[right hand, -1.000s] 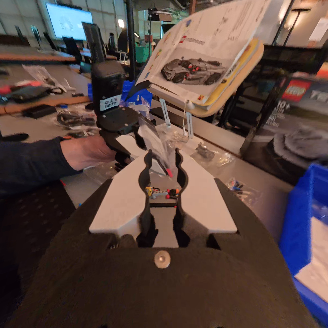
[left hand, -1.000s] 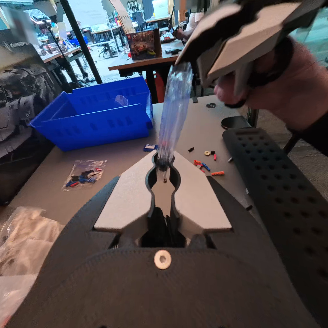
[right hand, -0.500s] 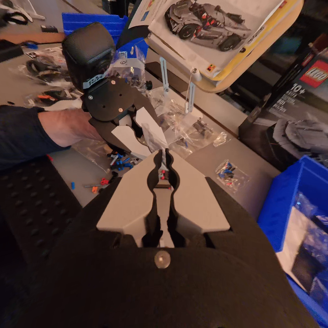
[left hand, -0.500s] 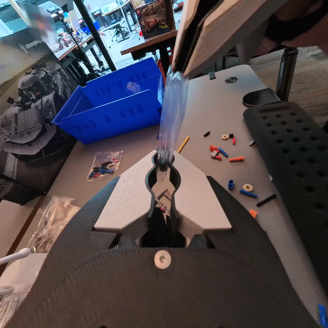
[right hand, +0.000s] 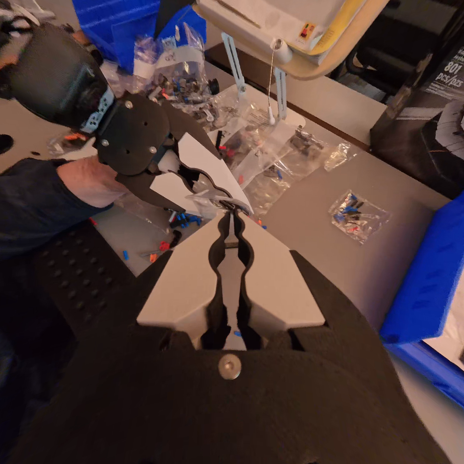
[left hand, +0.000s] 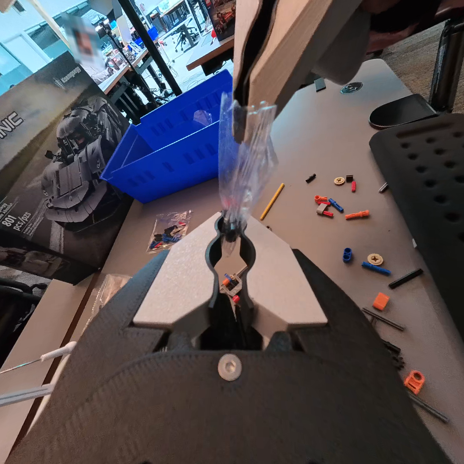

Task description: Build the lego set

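Note:
A clear plastic bag (left hand: 244, 170) with a few small pieces in it is stretched between both grippers above the grey table (left hand: 313, 140). My left gripper (left hand: 229, 222) is shut on the bag's lower end. My right gripper (left hand: 238, 123) is shut on its upper end. In the right wrist view my right gripper (right hand: 231, 213) pinches the bag (right hand: 204, 200) right against the tips of the left gripper (right hand: 226, 200). Loose orange, blue, red and black pieces (left hand: 331, 203) lie on the table to the right. A small part-built assembly (left hand: 232, 282) shows through the left jaws' gap.
A blue bin (left hand: 175, 160) stands at the back, and the set's dark box (left hand: 50, 163) at the left. A small sealed bag of parts (left hand: 168, 232) lies nearby. A black perforated mat (left hand: 426, 188) is at the right. Several parts bags (right hand: 251, 140) lie under the instruction booklet stand (right hand: 288, 57). Across from one pair of fingers to the other is roughly 6 centimetres.
My right gripper has closed on the bag, from open a second ago. Both grippers have tilted down toward the table, and the bag now stretches between them.

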{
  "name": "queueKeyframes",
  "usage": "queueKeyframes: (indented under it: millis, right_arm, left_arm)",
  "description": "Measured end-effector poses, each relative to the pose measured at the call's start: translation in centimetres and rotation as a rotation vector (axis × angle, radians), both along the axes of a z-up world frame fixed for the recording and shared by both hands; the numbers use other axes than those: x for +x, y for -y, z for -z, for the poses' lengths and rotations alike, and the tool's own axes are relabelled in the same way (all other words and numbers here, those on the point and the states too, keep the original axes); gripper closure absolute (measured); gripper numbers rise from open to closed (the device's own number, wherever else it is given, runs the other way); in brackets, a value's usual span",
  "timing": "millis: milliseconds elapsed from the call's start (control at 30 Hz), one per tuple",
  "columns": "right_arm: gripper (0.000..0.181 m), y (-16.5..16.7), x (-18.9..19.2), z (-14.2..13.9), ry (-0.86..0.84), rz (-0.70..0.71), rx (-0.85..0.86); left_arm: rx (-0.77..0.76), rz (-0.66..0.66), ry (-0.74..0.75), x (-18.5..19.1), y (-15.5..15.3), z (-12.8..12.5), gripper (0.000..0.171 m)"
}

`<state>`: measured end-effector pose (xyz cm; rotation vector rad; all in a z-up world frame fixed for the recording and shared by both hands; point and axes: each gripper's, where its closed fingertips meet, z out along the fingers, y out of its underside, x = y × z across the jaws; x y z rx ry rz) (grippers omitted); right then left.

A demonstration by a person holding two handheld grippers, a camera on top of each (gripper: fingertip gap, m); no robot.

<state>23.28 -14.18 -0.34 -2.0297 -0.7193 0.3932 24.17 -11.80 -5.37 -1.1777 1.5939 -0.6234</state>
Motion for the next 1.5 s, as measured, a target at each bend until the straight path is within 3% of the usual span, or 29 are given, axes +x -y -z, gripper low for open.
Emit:
queueKeyframes:
  millis: [100, 300, 467, 500, 567, 633, 733, 800, 867, 1133, 1233, 1367, 1500]
  right_arm:
    - [0.173, -0.5, 0.9, 1.2, 0.119, 0.051, -0.032]
    - [0.181, -1.4, 1.3, 0.6, 0.126, 0.101, 0.006]
    - [0.181, -0.9, 0.4, 2.6, 0.212, 0.024, -0.068]
    - [0.180, -0.9, 0.1, 2.5, 0.214, 0.010, -0.054]
    - [0.157, -0.8, -0.3, 2.3, 0.194, -0.008, -0.060]
    - [0.156, -0.9, -0.6, 2.2, 0.175, -0.029, -0.053]
    - [0.162, -0.9, -0.7, 1.7, 0.140, -0.043, -0.031]
    - [0.170, -0.9, 0.0, 2.9, 0.237, -0.035, -0.054]
    - [0.159, -0.6, -0.5, 3.4, 0.264, -0.068, -0.068]
    - [0.156, -0.5, -1.0, 3.0, 0.288, -0.110, -0.049]
    - [0.181, -0.4, -0.9, 2.7, 0.286, -0.122, -0.032]
    - [0.181, -0.1, -1.1, 2.9, 0.314, -0.162, -0.029]
    - [0.181, 0.3, -1.4, 3.5, 0.383, -0.223, -0.020]
  left_arm:
    - [-0.009, 0.001, -0.012, 0.1, 0.0, 0.3, 0.165]
    - [0.006, -0.008, -0.004, 0.1, -0.1, 0.1, 0.165]
    - [0.013, -0.008, -0.025, 0.3, 0.0, 0.6, 0.165]
    - [0.015, -0.007, -0.031, 0.3, 0.0, 0.7, 0.165]
    - [0.002, 0.000, -0.027, 0.3, 0.1, 0.7, 0.165]
    - [-0.006, 0.002, -0.027, 0.2, 0.1, 0.7, 0.165]
    - [-0.001, 0.000, -0.030, 0.2, 0.0, 0.8, 0.165]
    - [-0.006, 0.001, -0.034, 0.3, 0.0, 0.9, 0.165]
    - [-0.005, 0.002, -0.043, 0.3, 0.0, 1.1, 0.165]
    - [-0.024, 0.029, -0.034, 0.4, 0.4, 1.1, 0.165]
    - [-0.043, 0.054, -0.021, 0.4, 0.8, 0.9, 0.159]
    - [-0.049, 0.076, -0.029, 0.5, 1.3, 1.0, 0.151]
    - [-0.066, 0.139, -0.062, 0.7, 2.6, 1.6, 0.158]
